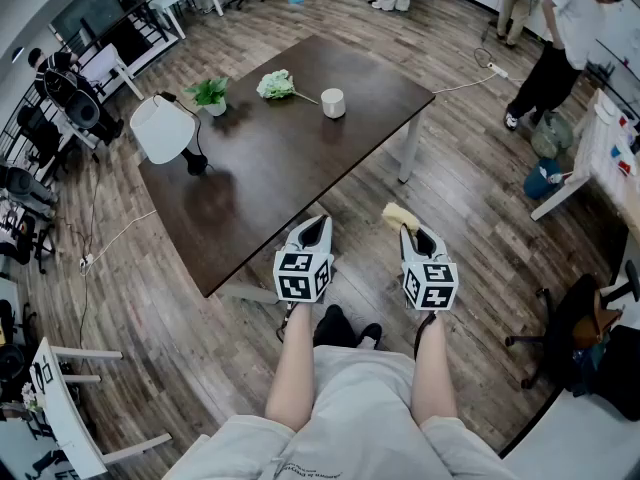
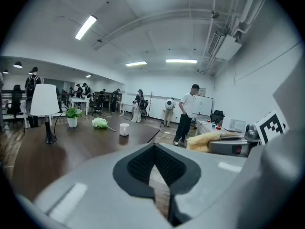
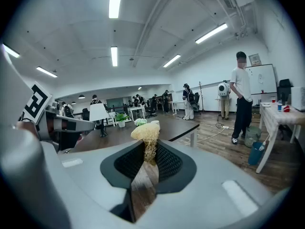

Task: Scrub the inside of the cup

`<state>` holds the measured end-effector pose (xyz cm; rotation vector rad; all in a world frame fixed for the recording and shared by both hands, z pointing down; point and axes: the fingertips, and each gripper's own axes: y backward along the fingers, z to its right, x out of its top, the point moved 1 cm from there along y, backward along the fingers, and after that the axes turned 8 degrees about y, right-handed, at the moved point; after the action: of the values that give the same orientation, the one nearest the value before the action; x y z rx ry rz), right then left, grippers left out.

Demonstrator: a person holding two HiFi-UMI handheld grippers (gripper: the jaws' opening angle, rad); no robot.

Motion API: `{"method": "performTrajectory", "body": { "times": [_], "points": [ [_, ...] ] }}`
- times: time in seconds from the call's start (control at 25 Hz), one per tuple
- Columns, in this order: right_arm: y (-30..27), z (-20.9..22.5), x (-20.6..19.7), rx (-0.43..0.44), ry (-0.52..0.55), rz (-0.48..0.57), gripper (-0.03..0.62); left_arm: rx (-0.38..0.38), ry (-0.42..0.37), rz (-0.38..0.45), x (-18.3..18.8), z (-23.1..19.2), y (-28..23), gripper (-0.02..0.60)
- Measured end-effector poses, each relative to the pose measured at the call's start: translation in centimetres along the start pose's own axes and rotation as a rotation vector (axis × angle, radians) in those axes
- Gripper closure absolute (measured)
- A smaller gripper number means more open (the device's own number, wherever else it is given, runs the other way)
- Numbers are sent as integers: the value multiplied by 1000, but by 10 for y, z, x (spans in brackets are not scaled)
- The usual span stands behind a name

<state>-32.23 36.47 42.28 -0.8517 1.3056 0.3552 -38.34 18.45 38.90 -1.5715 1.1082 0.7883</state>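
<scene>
A small white cup stands upright on the far part of the dark wooden table; the left gripper view shows the cup far ahead. Both grippers hang in front of the table's near corner, over the floor and well short of the cup. My left gripper is shut with nothing in it. My right gripper is shut on a yellowish fibrous scrubber, whose tuft sticks out past the jaws. That scrubber also appears at the right of the left gripper view.
On the table stand a white-shaded lamp, a small potted plant and a pale flower bunch left of the cup. People stand at the far right by a white desk. An office chair is at my right.
</scene>
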Motion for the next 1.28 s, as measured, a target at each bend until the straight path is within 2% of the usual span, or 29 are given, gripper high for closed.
{"method": "performTrajectory", "body": {
  "times": [0.12,0.24,0.44,0.6,0.88,1.04,1.28],
  "points": [
    [3,12,7,-39,-35,25,503,-48,-57,-18,7,15,-11,581],
    [4,16,10,-58,-50,31,503,-56,-81,-22,15,19,-16,581],
    [-5,15,10,-63,-68,34,503,-47,-68,0,18,15,-23,581],
    [-32,24,13,-69,-56,39,500,-40,-58,-20,11,3,-45,581],
    [-75,51,26,-71,-66,31,496,-14,-18,13,43,-24,-83,581],
    [-104,72,29,-82,-57,-3,494,-3,23,-3,47,-42,-108,581],
    [-147,88,41,-25,-76,28,493,18,58,27,59,-63,-153,581]
  ]
}}
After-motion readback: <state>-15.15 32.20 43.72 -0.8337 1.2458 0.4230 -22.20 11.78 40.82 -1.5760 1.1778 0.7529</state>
